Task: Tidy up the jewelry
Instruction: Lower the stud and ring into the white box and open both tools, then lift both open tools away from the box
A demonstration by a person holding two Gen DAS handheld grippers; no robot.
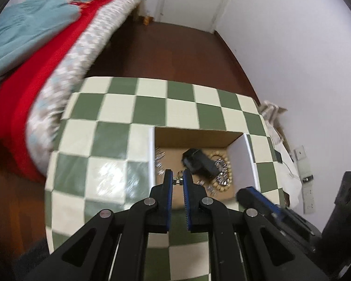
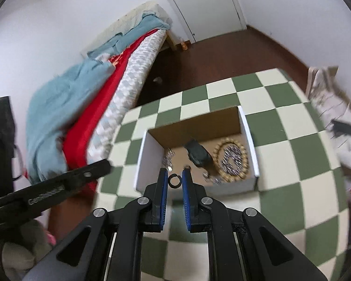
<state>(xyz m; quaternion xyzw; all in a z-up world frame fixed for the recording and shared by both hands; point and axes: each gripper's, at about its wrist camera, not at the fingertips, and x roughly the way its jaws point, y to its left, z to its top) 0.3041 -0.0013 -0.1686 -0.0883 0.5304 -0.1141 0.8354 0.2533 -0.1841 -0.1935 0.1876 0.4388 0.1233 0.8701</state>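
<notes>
Now both grippers hang over the open cardboard box (image 2: 248,126) on the green-and-cream checkered table (image 2: 290,154), and each is carrying a piece. The left gripper (image 1: 178,180) has its fingers pinched on a small silver trinket (image 1: 178,180), held above the near-left part of the box. The right gripper (image 2: 174,179) clamps a small dark ring (image 2: 174,179) between its blue pads, poised above the box's near wall.

Look inside and you see the haul so far: a beaded bracelet (image 2: 242,164) of pale wooden beads lies at the right end, a sparkly silver chain (image 2: 232,161) is coiled within it, a black object (image 2: 197,155) sits mid-floor, some silver bits (image 2: 168,160) rest by the left wall, and a few more lie near the front.

No jewelry shows on the table outside the box in either view. So, by my read, this is late in the job: these two pieces look like the last to be dropped in.
</notes>
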